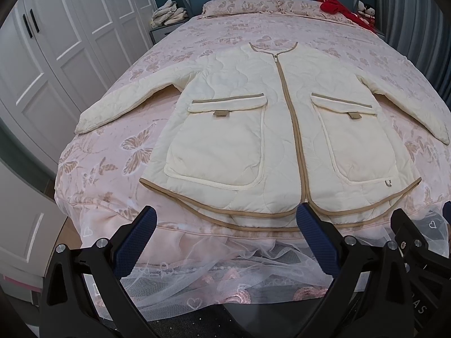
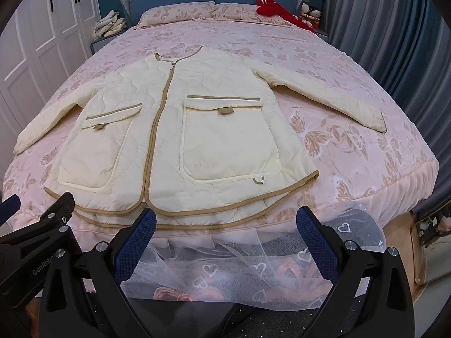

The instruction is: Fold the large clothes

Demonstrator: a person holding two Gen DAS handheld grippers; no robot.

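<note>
Pink butterfly bedding covered the bed point(image 1: 118, 152), where the cream jacket point(image 1: 253, 129) lay flat, zipped, sleeves out, wholly unfolded. My left gripper point(image 1: 225, 219) and right gripper point(image 2: 225, 219) hovered near its hem, jaws spread, empty.

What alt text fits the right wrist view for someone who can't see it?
A cream quilted jacket lies flat and zipped on a pink butterfly-print bed, sleeves spread, hem toward the camera. The right tool hangs open over the bed's near edge, touching nothing, with the left tool at the lower left.
</note>
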